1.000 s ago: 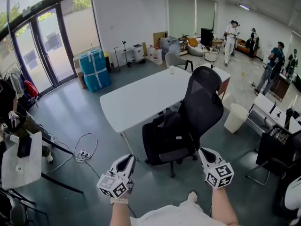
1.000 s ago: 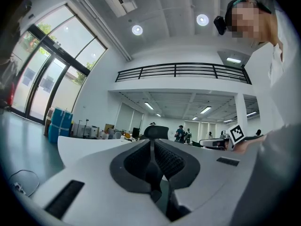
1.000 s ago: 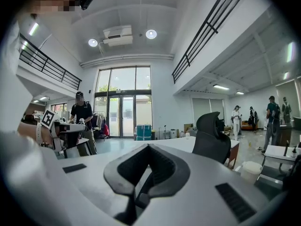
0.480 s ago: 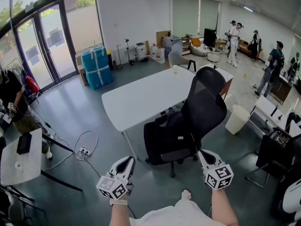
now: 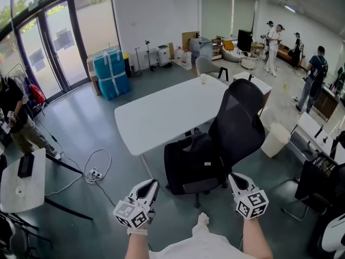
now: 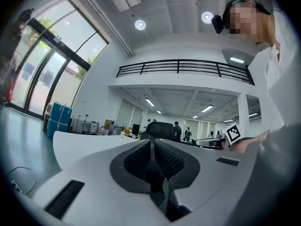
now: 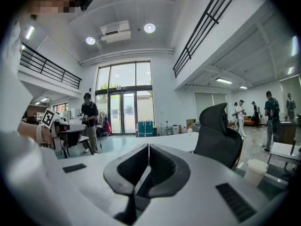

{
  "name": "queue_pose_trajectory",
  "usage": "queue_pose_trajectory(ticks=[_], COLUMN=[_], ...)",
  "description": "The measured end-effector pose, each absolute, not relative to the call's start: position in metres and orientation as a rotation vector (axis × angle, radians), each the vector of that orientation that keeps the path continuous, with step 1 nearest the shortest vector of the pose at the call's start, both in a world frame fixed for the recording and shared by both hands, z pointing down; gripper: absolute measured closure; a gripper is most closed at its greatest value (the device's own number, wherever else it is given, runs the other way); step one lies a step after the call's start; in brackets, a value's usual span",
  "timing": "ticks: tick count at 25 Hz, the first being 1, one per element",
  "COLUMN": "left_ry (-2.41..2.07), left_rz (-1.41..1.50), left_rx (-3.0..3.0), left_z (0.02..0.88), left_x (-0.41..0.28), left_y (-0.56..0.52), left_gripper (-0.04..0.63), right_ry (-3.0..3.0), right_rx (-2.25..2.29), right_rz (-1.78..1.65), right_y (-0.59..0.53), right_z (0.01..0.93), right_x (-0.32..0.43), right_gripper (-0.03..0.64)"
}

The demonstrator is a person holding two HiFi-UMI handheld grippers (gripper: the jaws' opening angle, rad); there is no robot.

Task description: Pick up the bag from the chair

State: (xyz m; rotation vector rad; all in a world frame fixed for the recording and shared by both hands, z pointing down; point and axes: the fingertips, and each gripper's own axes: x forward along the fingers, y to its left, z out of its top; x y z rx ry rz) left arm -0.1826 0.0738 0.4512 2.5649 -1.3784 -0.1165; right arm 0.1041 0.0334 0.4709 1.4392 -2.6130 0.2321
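Observation:
A black bag (image 5: 190, 163) sits on the seat of a black mesh office chair (image 5: 240, 124), which is pushed up to a white table (image 5: 161, 115). My left gripper (image 5: 152, 183) is held low, short of the bag's left side, with its jaws shut and nothing between them. My right gripper (image 5: 232, 176) hangs just short of the chair's right side, also shut and empty. The left gripper view has the left gripper (image 6: 150, 143) pointing level at the chair (image 6: 160, 127). In the right gripper view the chair (image 7: 217, 136) stands to the right of the right gripper (image 7: 148, 148).
A white bin (image 5: 275, 140) stands right of the chair, with another dark chair (image 5: 315, 179) further right. A cable and power strip (image 5: 97, 173) lie on the floor at left, near a small white table (image 5: 27, 190) and a standing person (image 5: 16, 120). More people stand far off at right.
The person has stepped a little nearer the chair, and both grippers have come forward with them. Chair and bag look slightly closer. The jaws of both grippers stand as before.

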Motion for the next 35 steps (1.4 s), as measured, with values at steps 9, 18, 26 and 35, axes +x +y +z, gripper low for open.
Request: queue_pose_trajectory(ticks=[9, 18, 26, 35], left_ry=[-1.351, -1.366, -1.319, -1.294], left_rz=[-0.114, -0.115, -0.094, -0.018], left_rx=[2.568, 2.554, 2.54, 2.497], left_z=[0.444, 0.45, 0.475, 0.512], left_x=[-0.151, -0.117, -0.082, -0.075], left_y=[-0.023, -0.094, -0.131, -0.163], left_gripper=[0.551, 0.55, 0.549, 0.549], right_ry=[-2.638, -2.659, -2.662, -2.657], right_rx=[1.393, 1.348, 1.264, 1.209], right_rz=[0.237, 0.265, 0.268, 0.333], right_y=[-0.065, -0.139, -0.175, -0.199], right_z=[0.466, 0.478, 0.497, 0.526], right_x=[0.115, 0.139, 0.14, 0.125], right_gripper=[0.597, 0.597, 0.597, 0.595])
